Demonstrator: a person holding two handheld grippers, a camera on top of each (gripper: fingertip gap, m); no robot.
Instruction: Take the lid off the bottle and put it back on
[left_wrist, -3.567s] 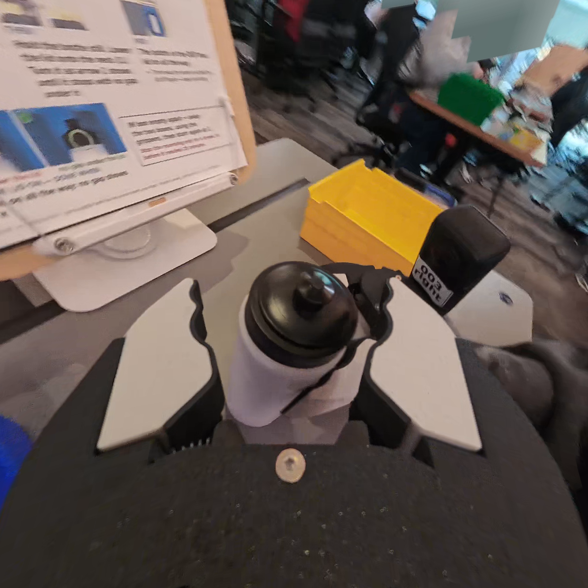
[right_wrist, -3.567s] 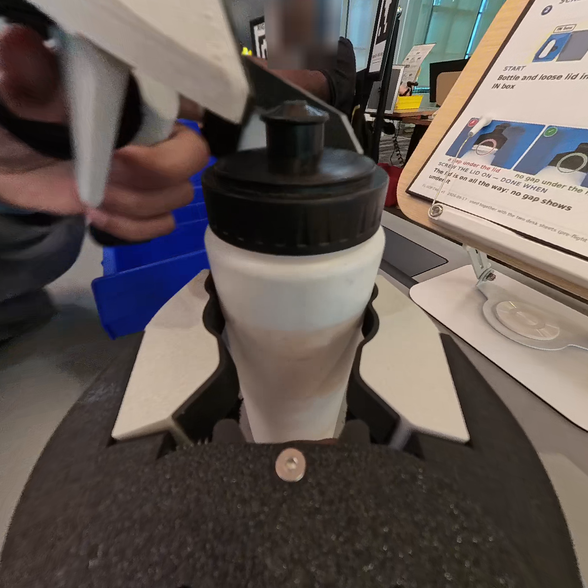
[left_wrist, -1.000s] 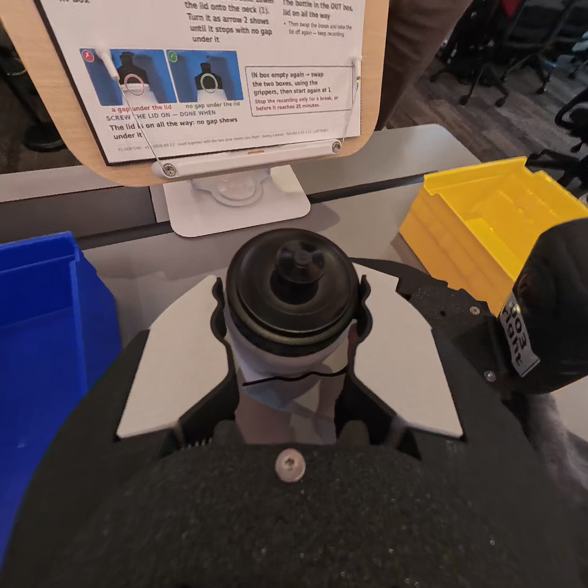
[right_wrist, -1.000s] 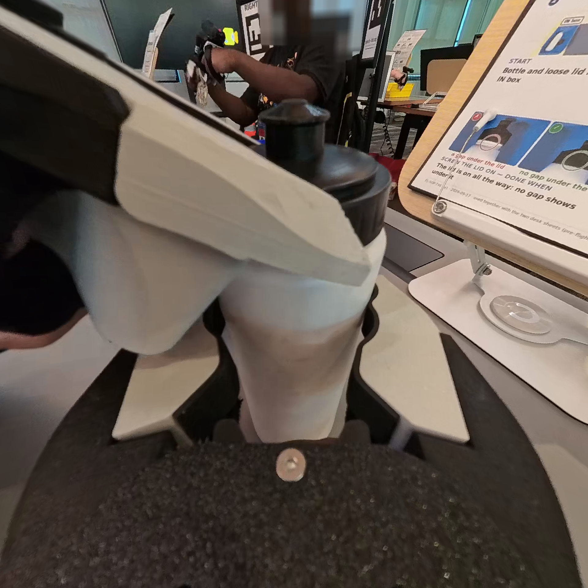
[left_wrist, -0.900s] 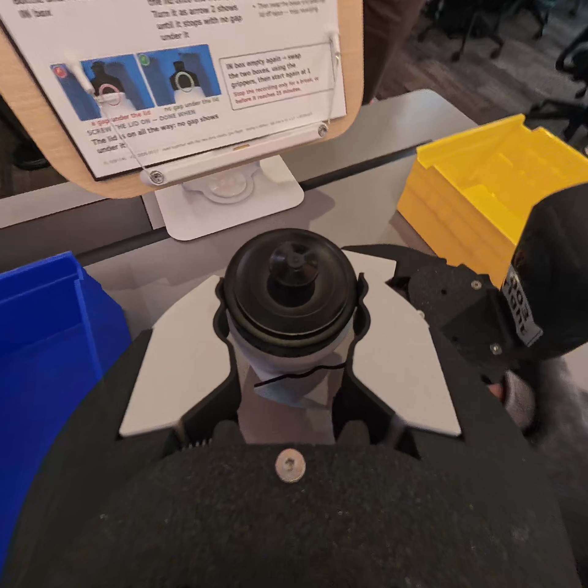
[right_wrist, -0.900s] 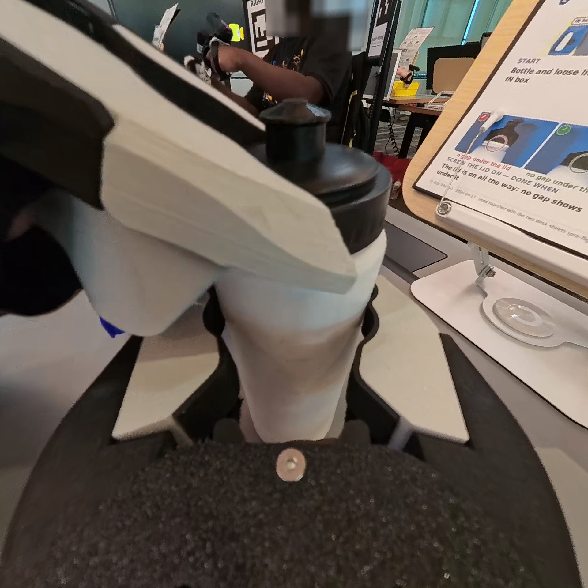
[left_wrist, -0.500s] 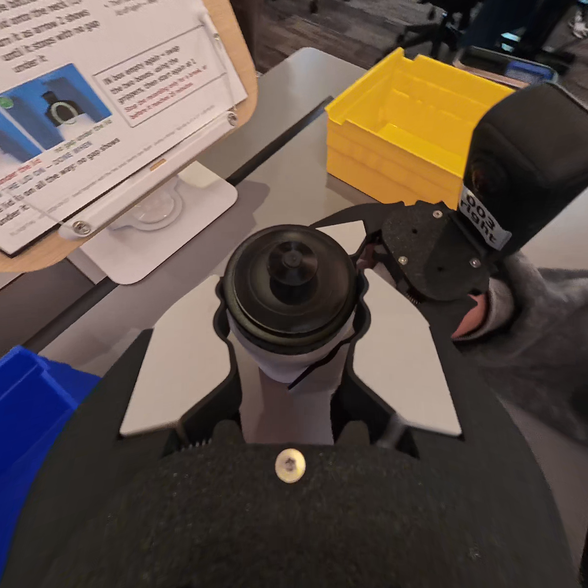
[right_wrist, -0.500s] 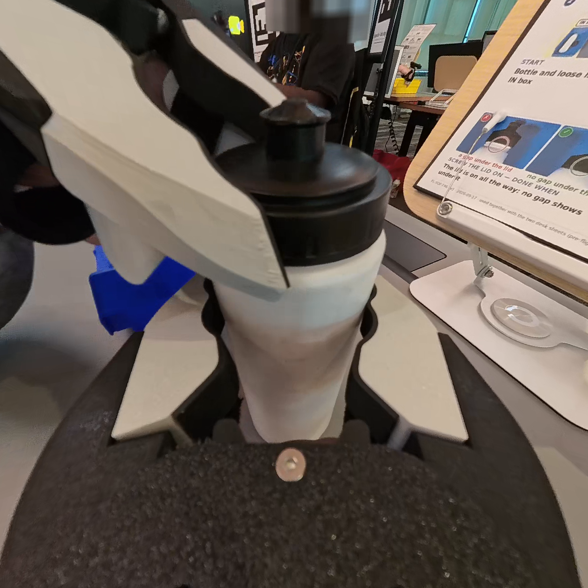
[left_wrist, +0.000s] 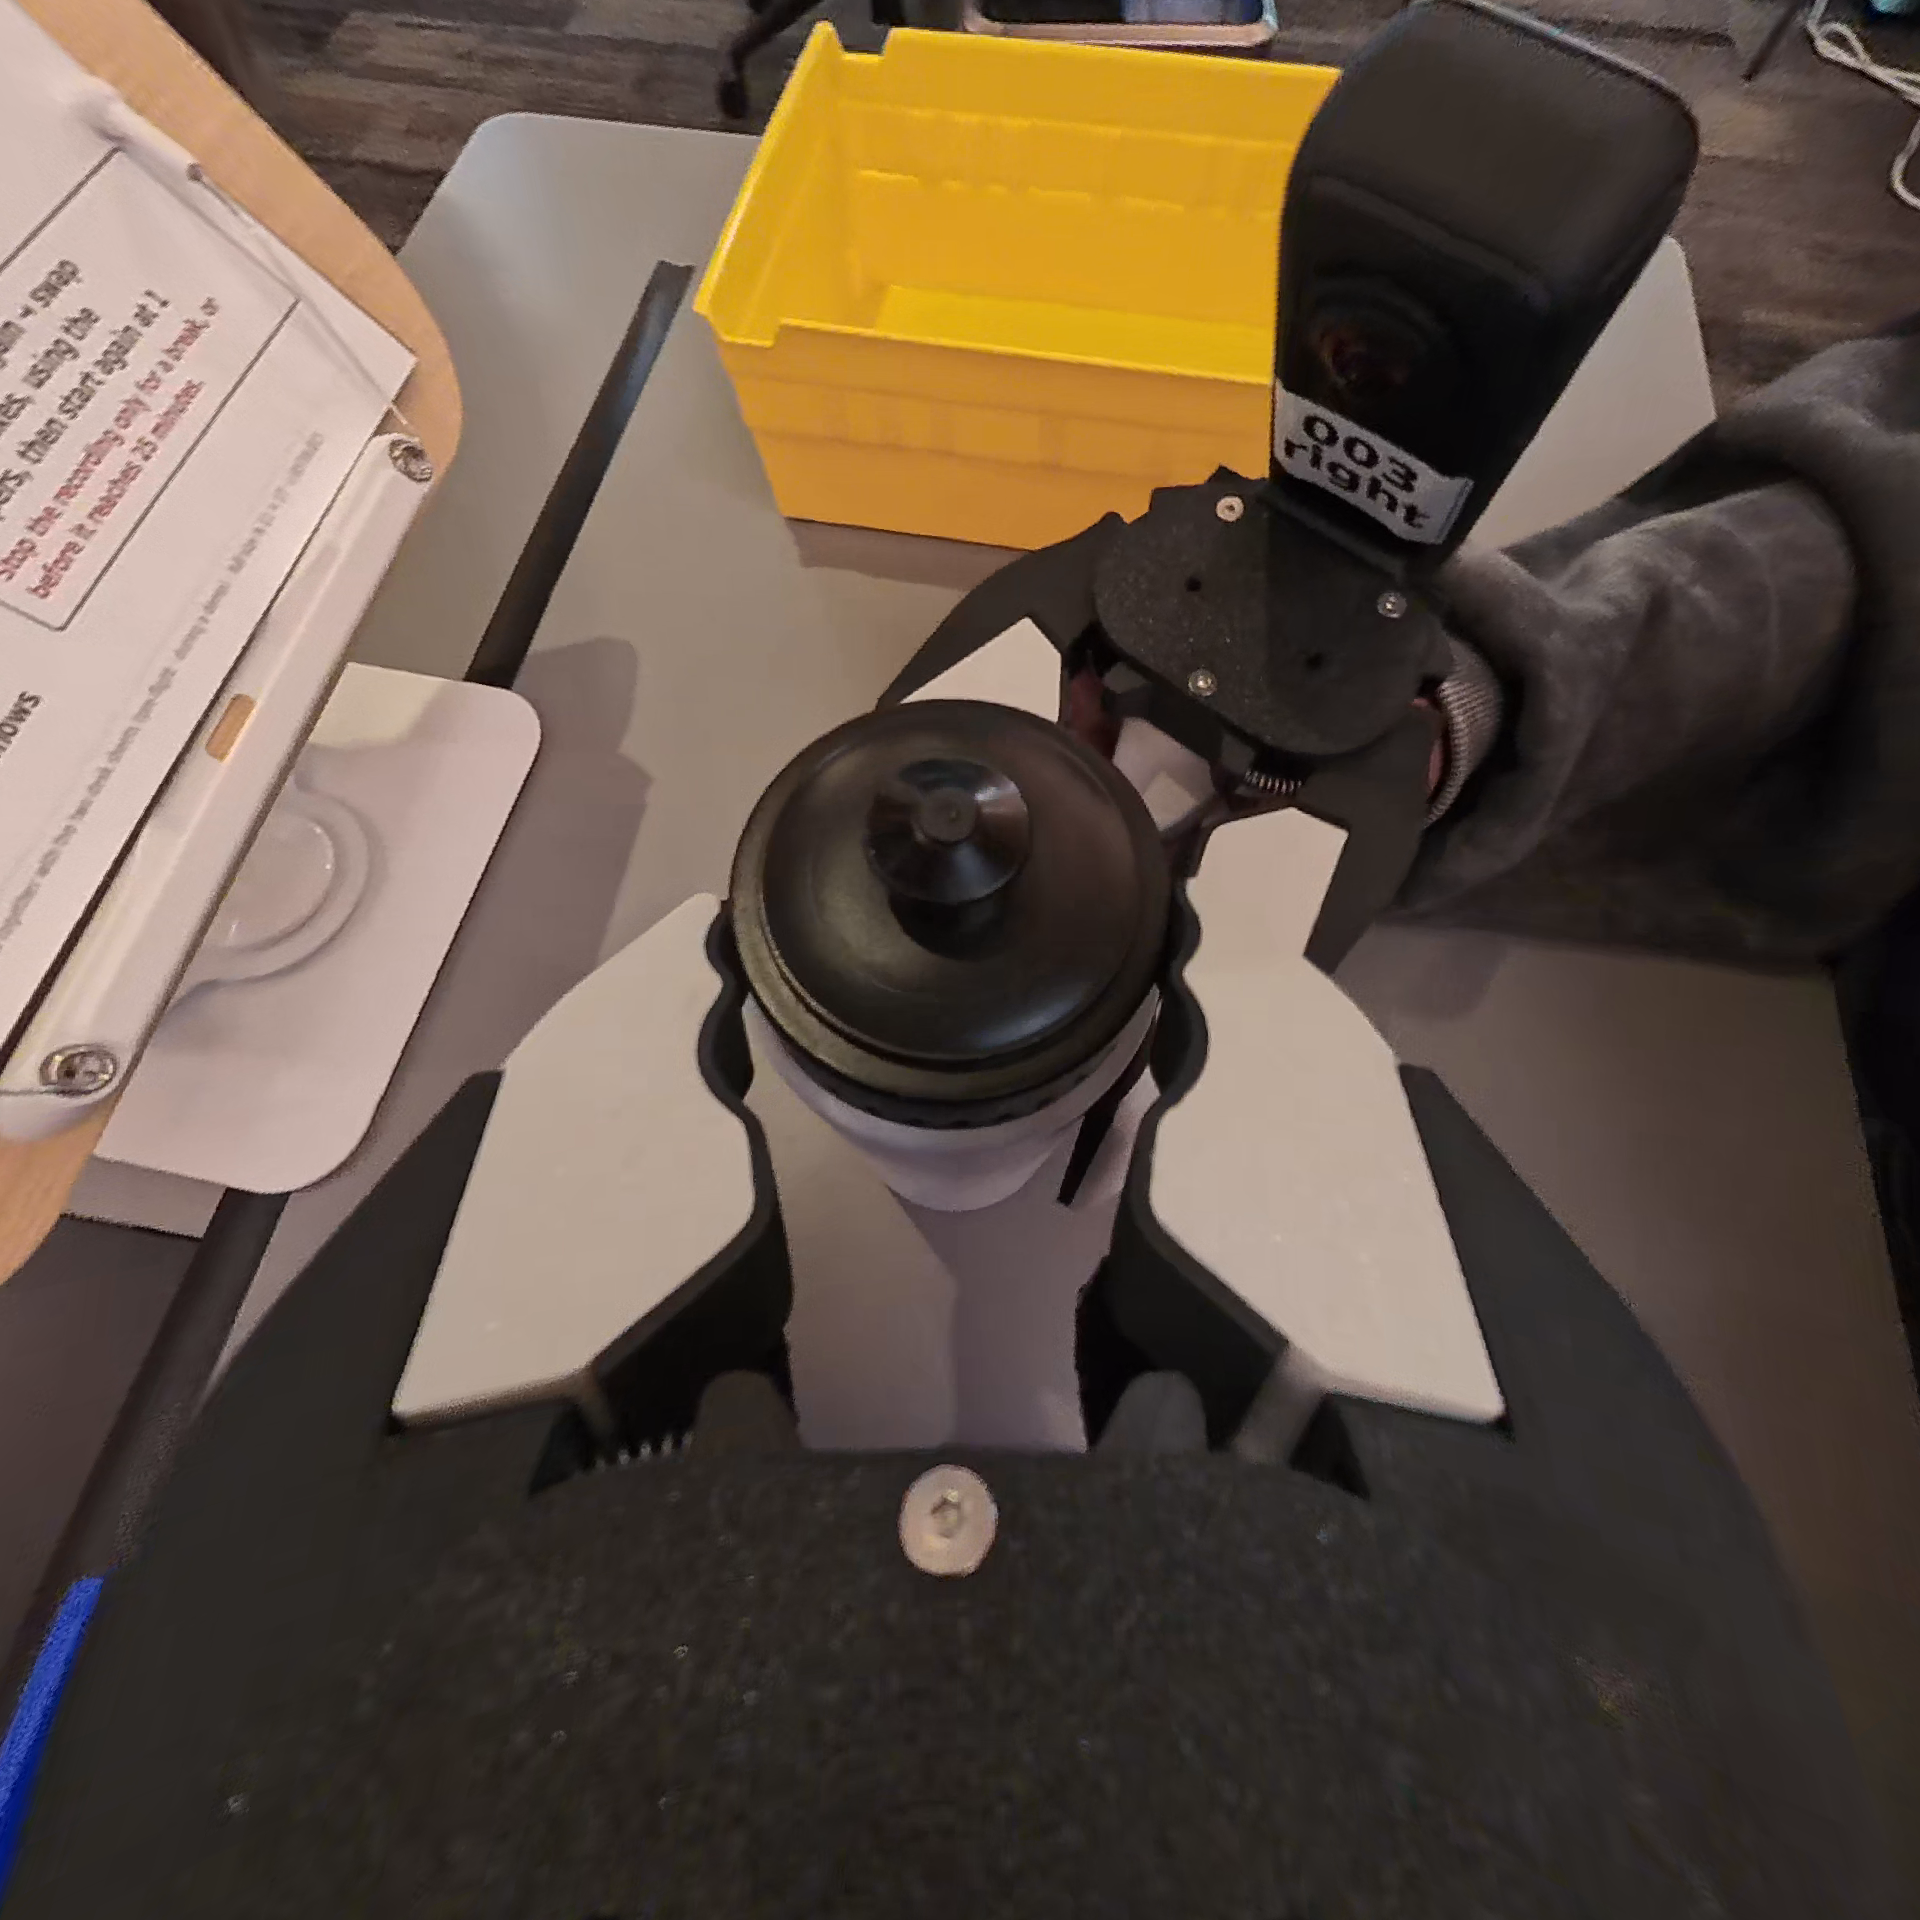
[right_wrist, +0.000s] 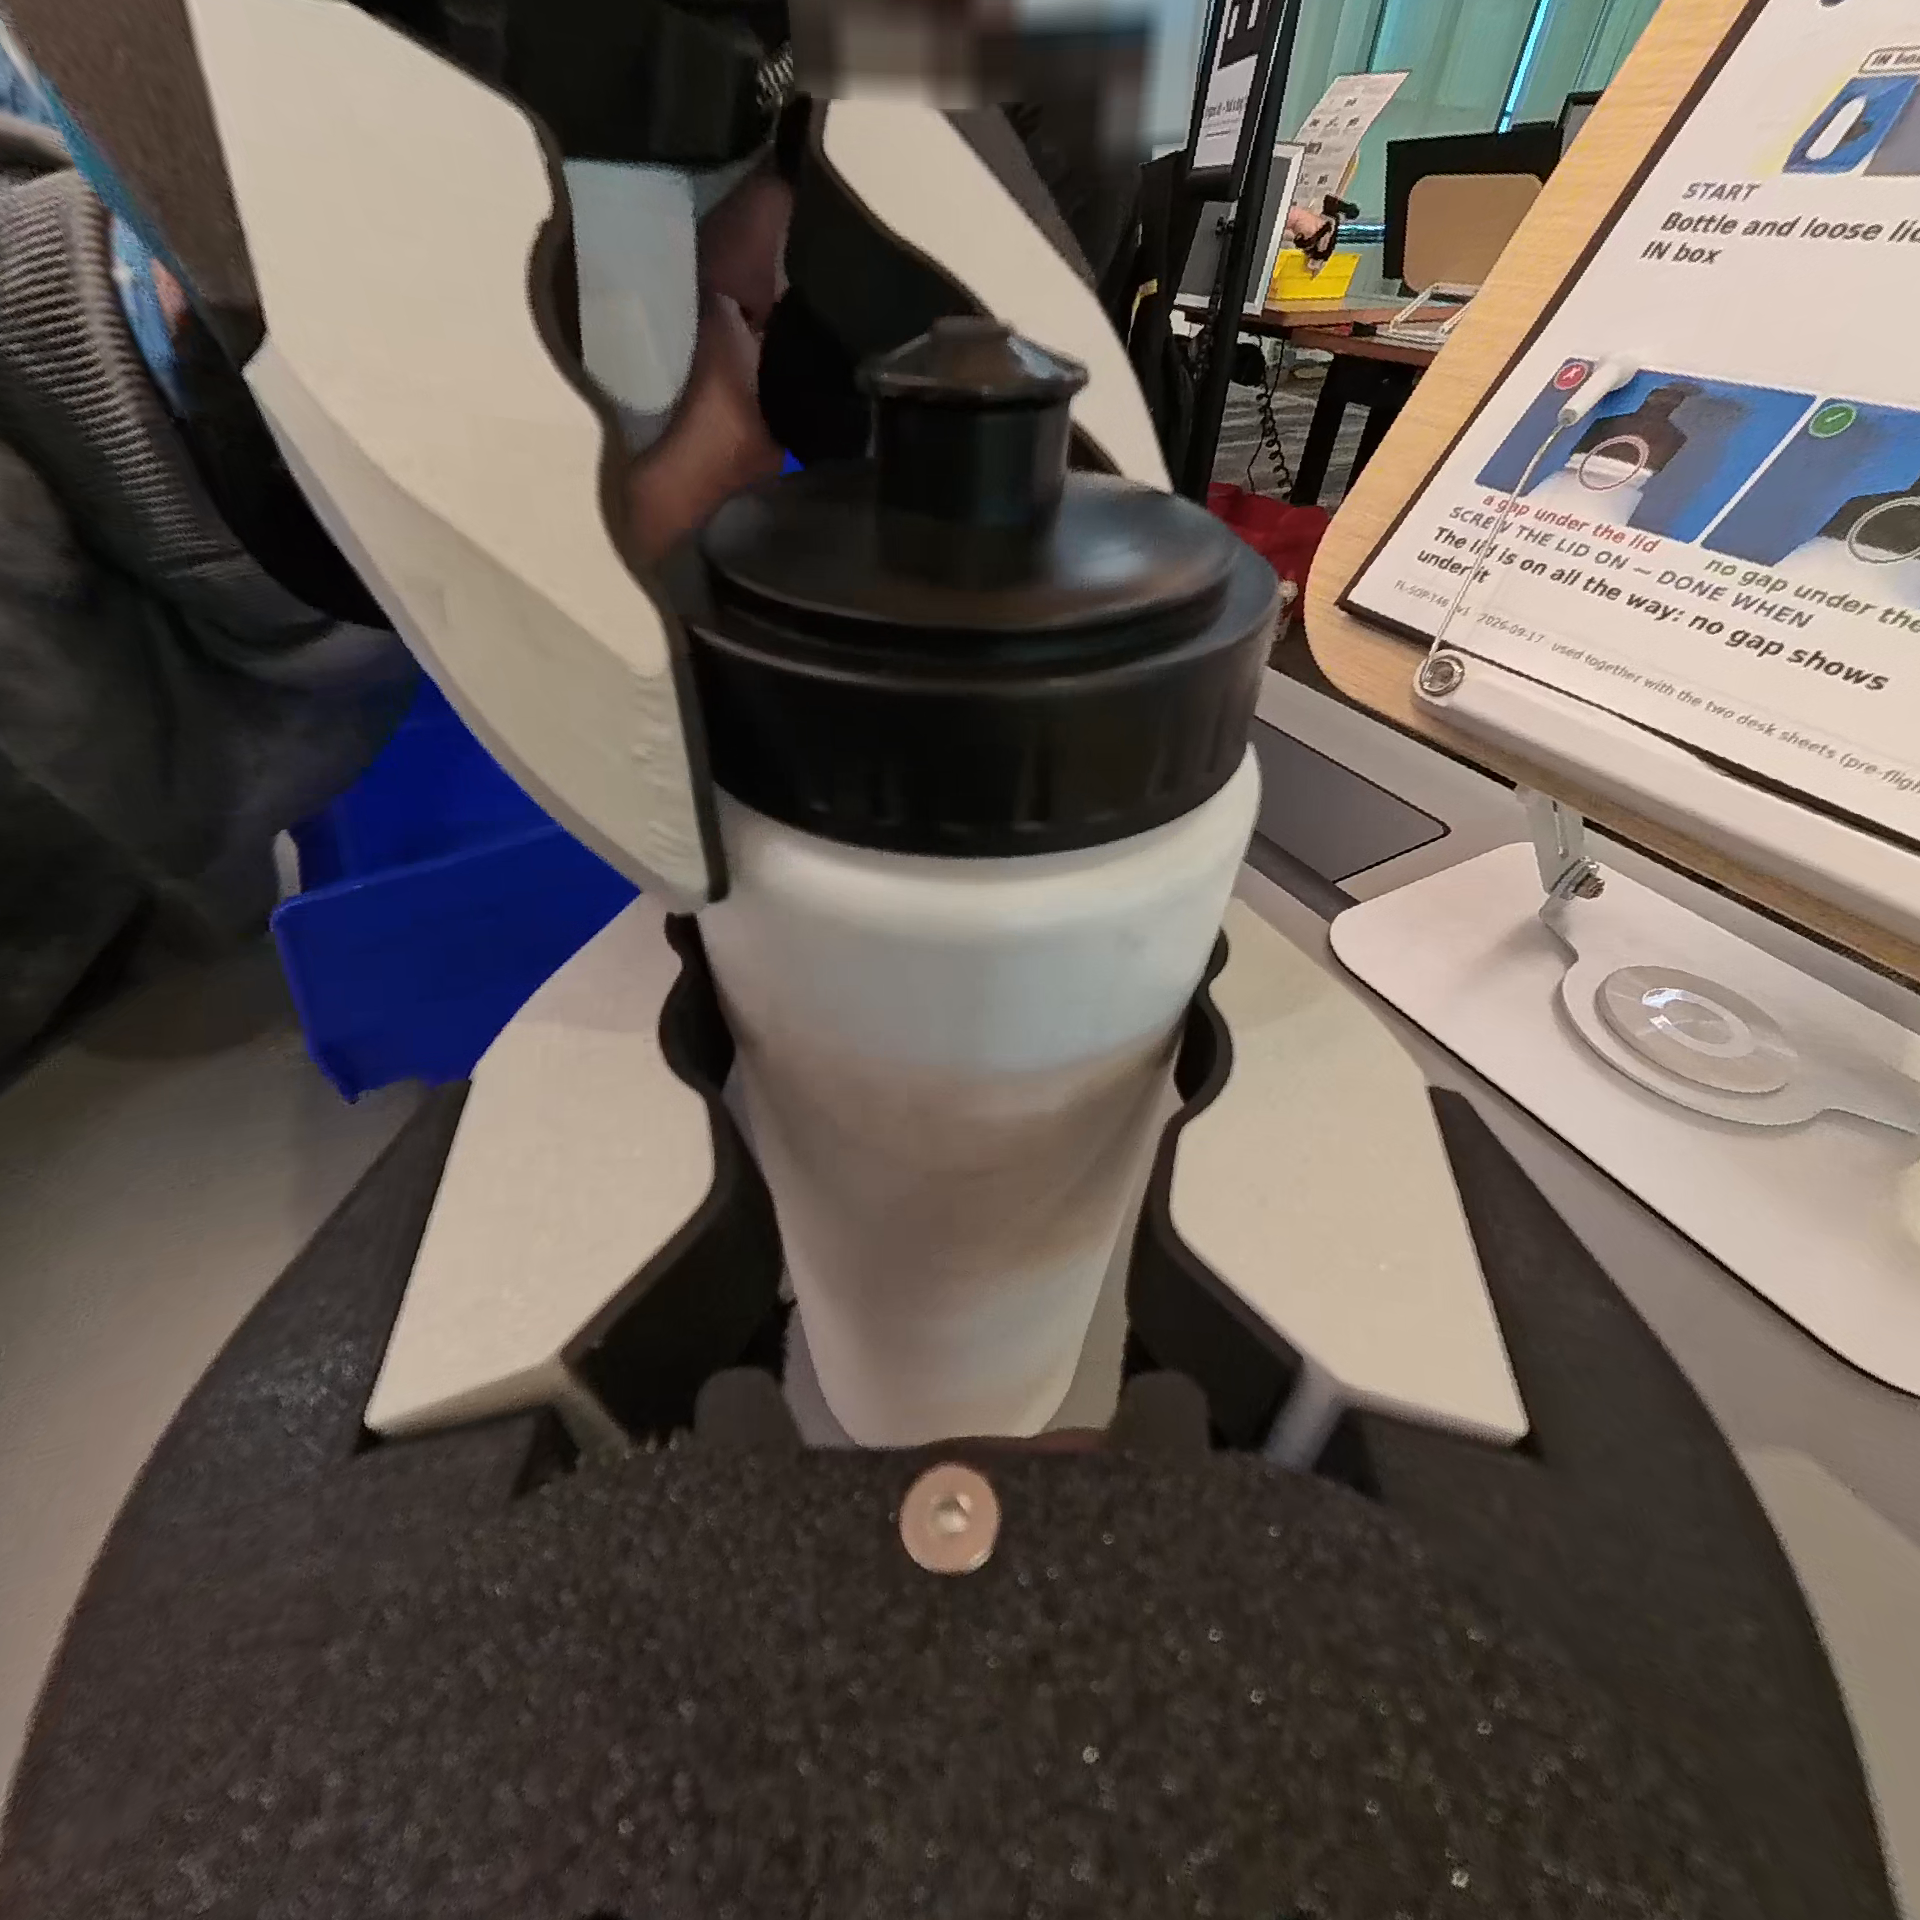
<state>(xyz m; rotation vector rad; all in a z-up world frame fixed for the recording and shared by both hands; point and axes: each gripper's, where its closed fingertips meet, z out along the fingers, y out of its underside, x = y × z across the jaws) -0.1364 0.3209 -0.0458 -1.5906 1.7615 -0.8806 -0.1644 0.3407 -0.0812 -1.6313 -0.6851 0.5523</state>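
Grey tabletop (left_wrist: 675, 582) carries everything. Nearest, the right gripper (right_wrist: 951, 1049) clamps the white bottle (right_wrist: 977, 997) around its body, holding it upright. Above, the left gripper (left_wrist: 951, 977) closes its jaws on the black lid (left_wrist: 945, 883), which sits flush on the neck, no gap showing. This looks like a twisting step; next the left needs a firm turn about the bottle's axis while the right resists. Beyond stand a yellow bin (left_wrist: 1018, 270) and an instruction board (right_wrist: 1683, 416).
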